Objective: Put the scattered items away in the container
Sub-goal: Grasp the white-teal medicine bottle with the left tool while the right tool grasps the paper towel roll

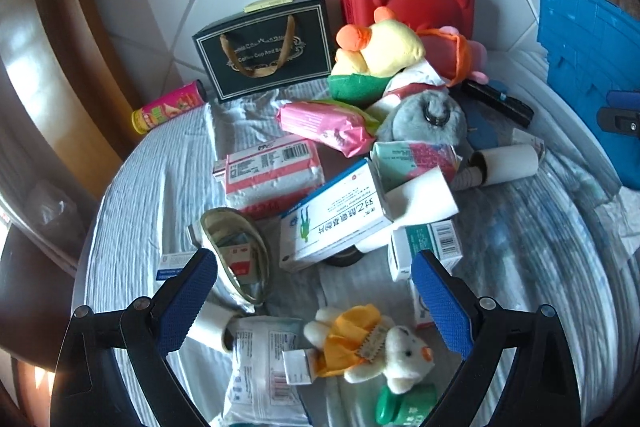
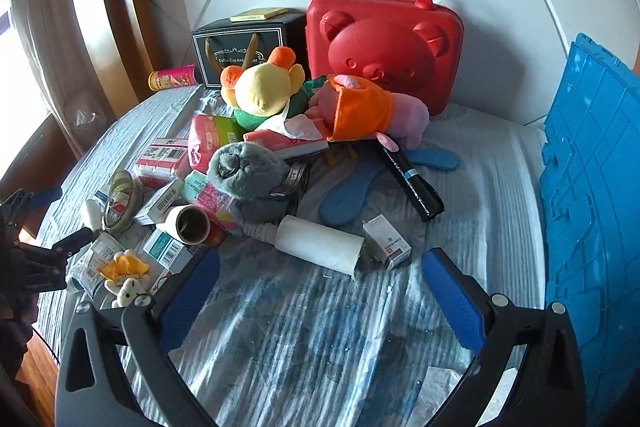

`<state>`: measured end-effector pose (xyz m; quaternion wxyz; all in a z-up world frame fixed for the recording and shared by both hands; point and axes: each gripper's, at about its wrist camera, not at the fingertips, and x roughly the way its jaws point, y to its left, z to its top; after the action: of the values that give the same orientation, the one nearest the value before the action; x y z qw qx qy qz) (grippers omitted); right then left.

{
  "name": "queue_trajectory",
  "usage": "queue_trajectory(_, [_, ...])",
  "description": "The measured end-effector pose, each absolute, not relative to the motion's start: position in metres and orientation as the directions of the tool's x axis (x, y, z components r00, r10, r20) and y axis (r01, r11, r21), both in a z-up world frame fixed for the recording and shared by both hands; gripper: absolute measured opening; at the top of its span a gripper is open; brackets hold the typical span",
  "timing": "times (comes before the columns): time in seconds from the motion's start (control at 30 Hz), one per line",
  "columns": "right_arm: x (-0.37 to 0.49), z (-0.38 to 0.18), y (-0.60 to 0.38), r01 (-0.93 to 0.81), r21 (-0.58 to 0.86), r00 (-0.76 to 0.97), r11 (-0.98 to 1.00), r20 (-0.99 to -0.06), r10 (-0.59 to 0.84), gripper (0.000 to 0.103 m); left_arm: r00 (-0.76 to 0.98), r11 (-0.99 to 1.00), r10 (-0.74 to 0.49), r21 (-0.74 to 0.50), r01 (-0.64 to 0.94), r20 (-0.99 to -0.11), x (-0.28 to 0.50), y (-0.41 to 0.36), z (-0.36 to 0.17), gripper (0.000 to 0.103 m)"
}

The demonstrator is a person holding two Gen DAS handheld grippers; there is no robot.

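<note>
Scattered items cover a bed with a pale striped sheet [image 2: 304, 327]. My left gripper [image 1: 314, 263] hangs open above a small plush bear in a yellow dress [image 1: 368, 343], a white and blue medicine box [image 1: 336, 223] and an olive pouch [image 1: 236, 255]. My right gripper [image 2: 322, 263] is open too, nothing between its fingers, just short of a white lint roller [image 2: 320, 245] and a small medicine box [image 2: 386, 241]. The blue plastic crate [image 2: 592, 179] stands at the right edge, also in the left wrist view [image 1: 592, 59].
At the back wall stand a red bear-face case [image 2: 384, 43] and a black gift bag [image 2: 244, 47]; a chip can [image 2: 172, 79] lies to their left. Plush toys [image 2: 264, 87], a grey plush [image 2: 248, 171], tissue packs [image 1: 324, 123] and blue insoles [image 2: 352, 195] are piled mid-bed.
</note>
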<state>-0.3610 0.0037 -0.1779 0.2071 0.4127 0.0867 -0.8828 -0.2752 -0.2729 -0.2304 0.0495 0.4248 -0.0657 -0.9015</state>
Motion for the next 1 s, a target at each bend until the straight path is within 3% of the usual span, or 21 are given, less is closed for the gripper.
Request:
queue_trajectory(0.5, [-0.404,-0.231,-0.021,0.462,0.022,-0.472,-0.887,-0.840,-0.267,0.103,-0.628,-0.990,0.041,0.051,-0.128,-0.777,-0.316,-0.241,-0.237,0.098])
queue_trajectory(1.0, [-0.457,-0.298,-0.059,0.724,-0.029,-0.299,-0.689,-0.913,-0.277,0.103,-0.570,-0.991,-0.023,0.093,-0.094,-0.821,-0.325,-0.235,-0.257,0.098])
